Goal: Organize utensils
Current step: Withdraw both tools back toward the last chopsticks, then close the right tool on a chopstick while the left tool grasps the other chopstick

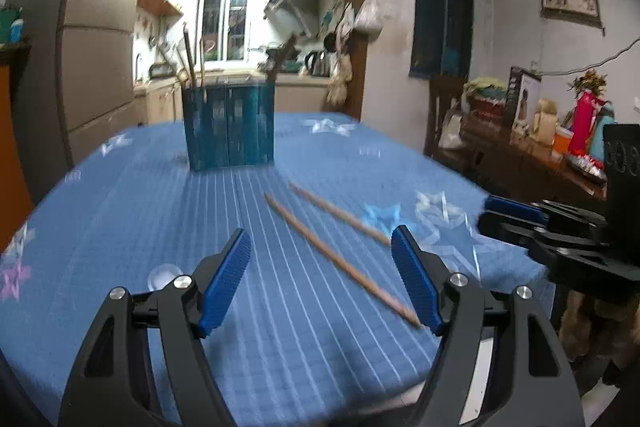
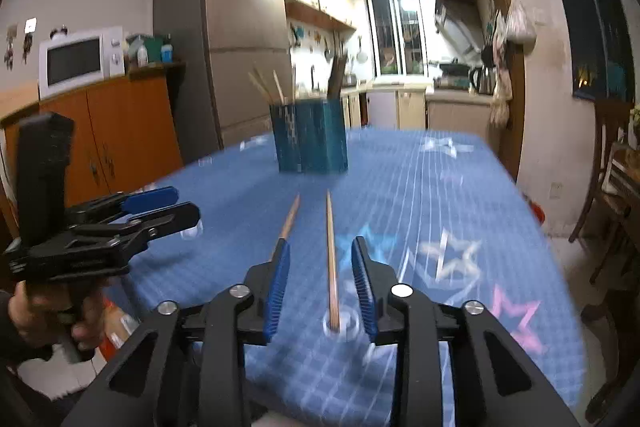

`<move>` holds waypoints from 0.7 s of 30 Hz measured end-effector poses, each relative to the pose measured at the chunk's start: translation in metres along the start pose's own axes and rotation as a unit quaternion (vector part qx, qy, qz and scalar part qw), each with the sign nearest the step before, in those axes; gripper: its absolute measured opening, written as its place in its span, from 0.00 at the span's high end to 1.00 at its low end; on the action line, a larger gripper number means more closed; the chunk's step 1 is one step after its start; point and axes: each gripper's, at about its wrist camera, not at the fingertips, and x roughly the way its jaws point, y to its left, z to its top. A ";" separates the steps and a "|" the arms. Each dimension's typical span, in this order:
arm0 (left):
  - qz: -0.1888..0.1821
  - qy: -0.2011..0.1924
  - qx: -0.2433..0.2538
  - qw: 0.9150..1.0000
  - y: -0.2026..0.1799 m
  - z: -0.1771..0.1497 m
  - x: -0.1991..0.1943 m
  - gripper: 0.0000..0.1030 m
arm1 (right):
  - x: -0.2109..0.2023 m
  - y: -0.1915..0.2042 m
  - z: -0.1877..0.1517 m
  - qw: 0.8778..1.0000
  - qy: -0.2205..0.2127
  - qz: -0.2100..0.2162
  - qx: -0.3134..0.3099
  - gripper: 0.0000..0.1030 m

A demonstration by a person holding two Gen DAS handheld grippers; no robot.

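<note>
Two wooden chopsticks lie on the blue tablecloth (image 1: 120, 211). In the left wrist view the nearer chopstick (image 1: 340, 259) and the farther chopstick (image 1: 340, 213) lie ahead of my open, empty left gripper (image 1: 322, 245). A blue utensil holder (image 1: 229, 125) with several utensils stands at the far middle. In the right wrist view my right gripper (image 2: 320, 251) is open, its jaws on either side of one chopstick (image 2: 332, 259); the other chopstick (image 2: 289, 217) lies just left. The holder (image 2: 312, 137) stands beyond. The left gripper (image 2: 160, 207) shows at left, the right gripper (image 1: 512, 213) at right.
The table's right edge is close to a wooden sideboard (image 1: 520, 155) loaded with bottles and ornaments. An orange cabinet (image 2: 112, 143) with a microwave (image 2: 80, 61) stands left of the table, beside a fridge (image 2: 240, 27). A kitchen opens behind.
</note>
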 end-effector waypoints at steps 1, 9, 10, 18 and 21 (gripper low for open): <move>0.010 0.004 0.005 1.000 -0.007 -0.009 0.001 0.32 | 0.003 -0.001 -0.006 1.000 0.005 0.003 -0.003 0.74; 0.060 0.002 -0.002 0.998 -0.033 -0.036 0.007 0.32 | 0.019 -0.010 -0.027 0.999 0.030 0.017 -0.016 0.79; 0.062 0.004 -0.001 0.998 -0.037 -0.035 0.010 0.32 | 0.021 -0.011 -0.030 0.999 0.035 0.020 -0.016 0.79; 0.067 0.002 0.019 0.998 -0.067 -0.046 0.014 0.32 | 0.029 -0.018 -0.035 0.998 0.046 0.033 -0.020 0.79; 0.069 0.004 0.023 0.997 -0.073 -0.049 0.018 0.32 | 0.031 -0.019 -0.036 0.998 0.047 0.039 -0.020 0.79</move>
